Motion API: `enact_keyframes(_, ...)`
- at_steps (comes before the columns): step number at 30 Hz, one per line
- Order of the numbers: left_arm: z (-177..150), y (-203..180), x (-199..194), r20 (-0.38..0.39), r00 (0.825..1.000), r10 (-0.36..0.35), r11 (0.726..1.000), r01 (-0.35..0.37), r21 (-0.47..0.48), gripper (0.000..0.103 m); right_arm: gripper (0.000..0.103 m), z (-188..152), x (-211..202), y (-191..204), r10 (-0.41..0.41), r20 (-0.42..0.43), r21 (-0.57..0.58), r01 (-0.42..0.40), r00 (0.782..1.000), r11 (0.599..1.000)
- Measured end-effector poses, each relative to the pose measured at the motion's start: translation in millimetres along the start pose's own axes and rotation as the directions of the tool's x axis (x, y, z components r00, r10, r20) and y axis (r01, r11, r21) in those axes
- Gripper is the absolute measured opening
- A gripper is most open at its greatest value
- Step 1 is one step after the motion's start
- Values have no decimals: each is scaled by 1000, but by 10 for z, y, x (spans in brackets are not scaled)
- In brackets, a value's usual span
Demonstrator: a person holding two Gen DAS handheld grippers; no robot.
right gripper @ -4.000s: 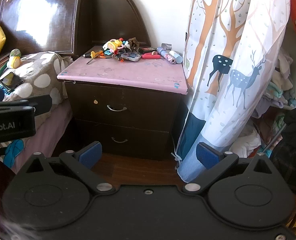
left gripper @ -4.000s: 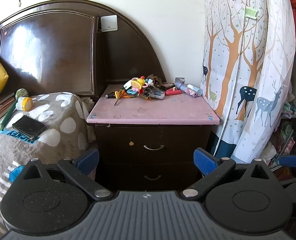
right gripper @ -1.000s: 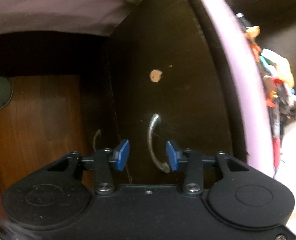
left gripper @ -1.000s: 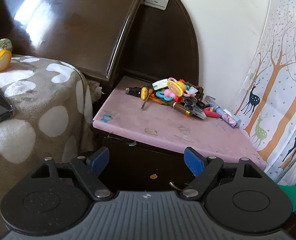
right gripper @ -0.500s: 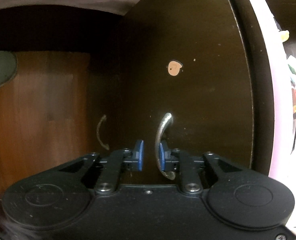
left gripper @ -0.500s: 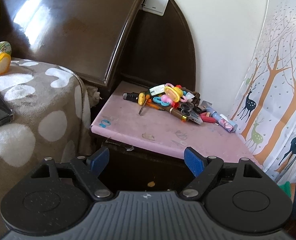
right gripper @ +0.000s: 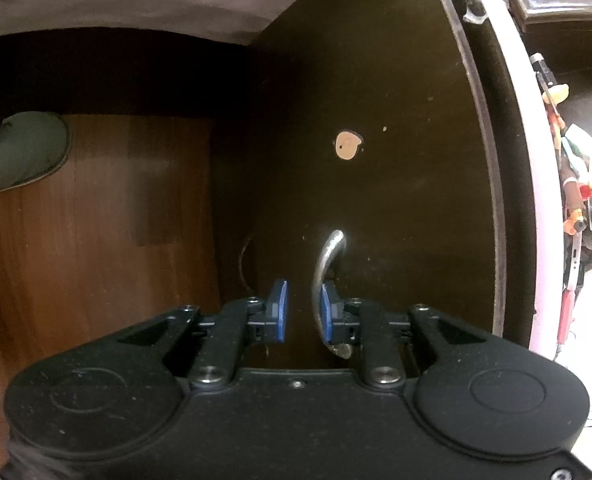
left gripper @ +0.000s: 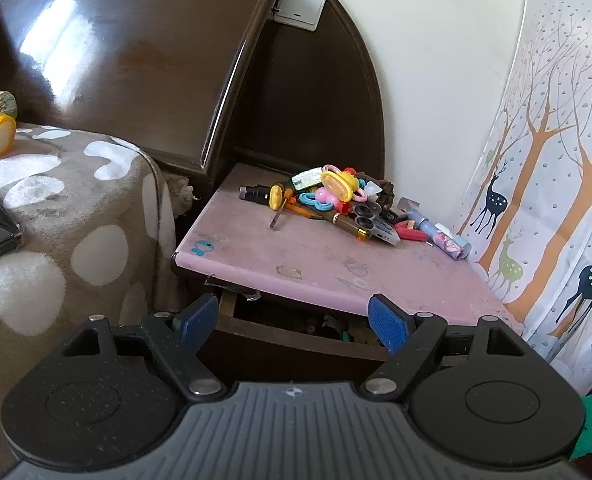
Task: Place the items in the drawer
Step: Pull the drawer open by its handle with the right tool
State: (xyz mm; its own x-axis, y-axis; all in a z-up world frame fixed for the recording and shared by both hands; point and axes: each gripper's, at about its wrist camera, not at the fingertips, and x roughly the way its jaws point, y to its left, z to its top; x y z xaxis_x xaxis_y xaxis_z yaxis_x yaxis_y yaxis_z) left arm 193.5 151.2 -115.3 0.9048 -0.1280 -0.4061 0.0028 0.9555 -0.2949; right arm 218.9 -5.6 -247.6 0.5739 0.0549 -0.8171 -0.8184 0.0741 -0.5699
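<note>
Pinching is not quite the word for the right tool (right gripper: pixel 302 310): its jaws have just been closing and now stand narrow, with the curved metal handle (right gripper: pixel 328 252) of the top drawer (right gripper: pixel 396 200) between them. The handle lies against the pad (right gripper: pixel 327 312) on the picture's right, while a slim gap shows between it and the other pad. To the left of the drawer front, bare wooden floor (right gripper: pixel 116 220) gives open room. A second, lower handle (right gripper: pixel 244 264) peeks from behind the drawer's edge.

The left tool (left gripper: pixel 294 322) hangs spread wide and empty in front of the table (left gripper: pixel 316 256), above the drawer. In this view the drawer stands ajar, its front edge out from under the pink top's lip, and a dark slot with some clutter shows inside.

The pile of small items (left gripper: pixel 336 200), among them a yellow-handled screwdriver (left gripper: pixel 277 200), sits at the back of the table, near the headboard (left gripper: pixel 136 60). The front half of the top is bare. A spotted blanket (left gripper: pixel 76 208) on the bed crowds the table's left edge, and a deer-print curtain (left gripper: pixel 556 200) hangs just beside its right edge.
</note>
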Motion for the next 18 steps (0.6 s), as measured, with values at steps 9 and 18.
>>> enact_keyframes(9, -38, -48, -5, -5, 1000, -3, 1000, 3, 23, 83, 19, -84, 17, -81, 23, -2, -81, -23, 1000, 996)
enact_keyframes(18, -54, -109, -6, -4, 1000, -12, 999, 13, 47, 83, 19, -167, -214, 195, 62, 24, -47, -61, 998, 997)
